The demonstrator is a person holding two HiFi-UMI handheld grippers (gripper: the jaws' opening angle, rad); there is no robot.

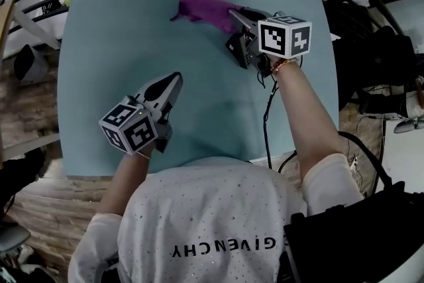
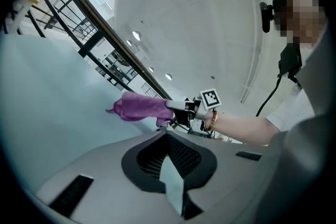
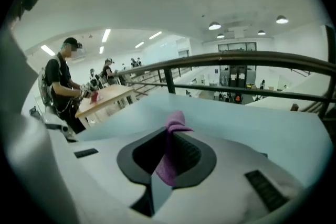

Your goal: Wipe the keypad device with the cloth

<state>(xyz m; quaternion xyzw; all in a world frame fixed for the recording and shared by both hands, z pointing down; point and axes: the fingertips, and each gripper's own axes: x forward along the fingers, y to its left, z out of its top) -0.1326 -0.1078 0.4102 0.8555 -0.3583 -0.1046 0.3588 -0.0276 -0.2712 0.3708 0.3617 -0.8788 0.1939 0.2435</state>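
Note:
A purple cloth [image 1: 202, 4] hangs over the far middle of the teal table [image 1: 112, 43], lifted off the surface. My right gripper [image 1: 233, 14] is shut on its near end. In the right gripper view the cloth [image 3: 176, 124] runs pinched between the jaws of the right gripper [image 3: 167, 168]. My left gripper [image 1: 173, 81] hovers over the table's near left part, shut with nothing in it. From the left gripper view, its closed jaws [image 2: 170, 173] point toward the cloth [image 2: 139, 107] and the right gripper [image 2: 181, 107]. No keypad device shows in any view.
A black cable [image 1: 267, 122] trails from the right gripper over the table's near right edge. A dark railing [image 3: 236, 63] runs beyond the table. People stand at a wooden table [image 3: 102, 97] far off. Wooden floor [image 1: 30, 109] lies to the left.

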